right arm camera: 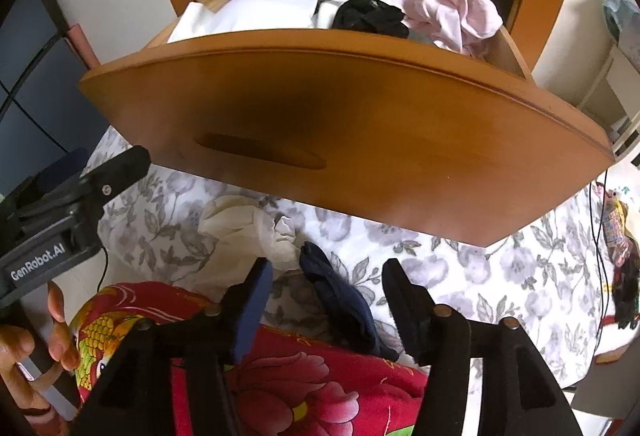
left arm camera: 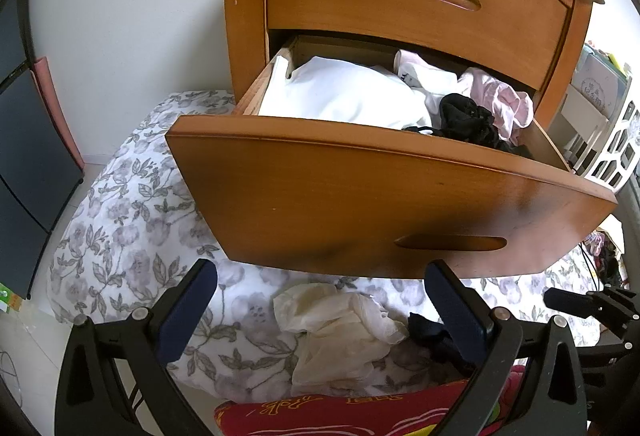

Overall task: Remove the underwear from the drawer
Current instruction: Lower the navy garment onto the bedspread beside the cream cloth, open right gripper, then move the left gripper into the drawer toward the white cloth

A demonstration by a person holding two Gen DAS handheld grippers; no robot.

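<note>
While the wooden drawer point(left arm camera: 360, 188) hangs pulled out over the floral bedding point(left arm camera: 132, 220), w/ white, pink & black underwear point(left arm camera: 468, 118) heaped inside, both tongs hover below: left gripper point(left arm camera: 320, 312) wide, empty; right gripper point(right arm camera: 326, 300) apart, dark blue underwear point(right arm camera: 344, 300) lying loose btwn its fingers.
</note>
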